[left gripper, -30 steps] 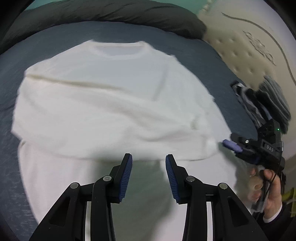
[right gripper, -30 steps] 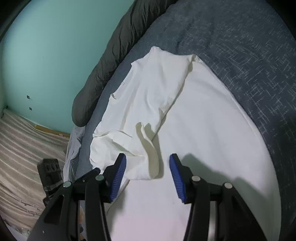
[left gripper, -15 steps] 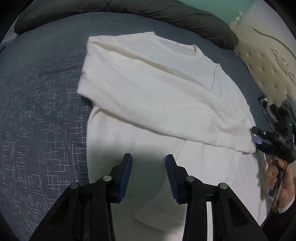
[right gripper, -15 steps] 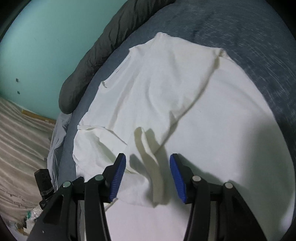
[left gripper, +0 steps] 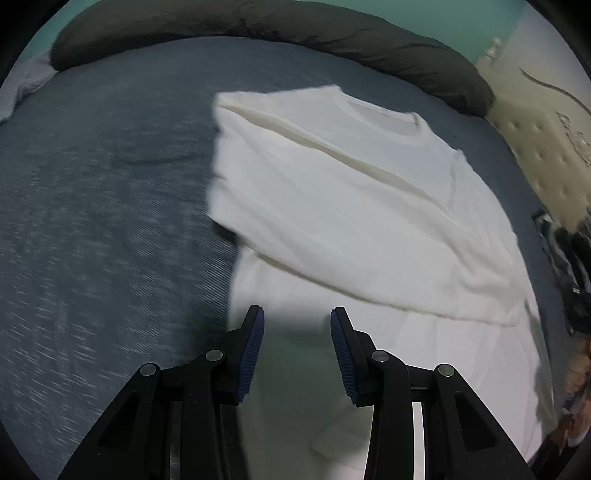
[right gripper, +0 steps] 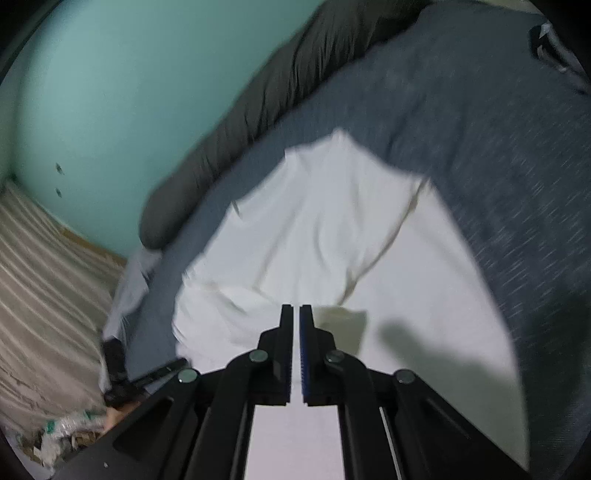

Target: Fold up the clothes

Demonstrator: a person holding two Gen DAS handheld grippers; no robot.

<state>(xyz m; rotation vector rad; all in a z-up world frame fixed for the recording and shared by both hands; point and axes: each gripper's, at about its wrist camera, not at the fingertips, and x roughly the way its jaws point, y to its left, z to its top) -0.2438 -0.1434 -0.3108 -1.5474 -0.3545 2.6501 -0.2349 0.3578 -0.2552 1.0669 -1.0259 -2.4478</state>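
- Lying spread on the blue-grey bed (left gripper: 103,206), the white T-shirt (left gripper: 351,206) has one side folded across its body, collar toward the dark rolled duvet (left gripper: 295,33).
- Left hand-held gripper (left gripper: 297,347) hovers above the shirt's lower part, jaws partly apart, nothing between them.
- Right hand-held gripper (right gripper: 295,332) is above the shirt (right gripper: 332,240), pads pressed together and empty.

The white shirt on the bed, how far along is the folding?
Done: both sleeves of the white shirt look folded across its chest. In hand: nothing visible; the right tool is shut with no cloth seen between its jaws, the left tool open above the hem. Left: folding the lower half up toward the collar.
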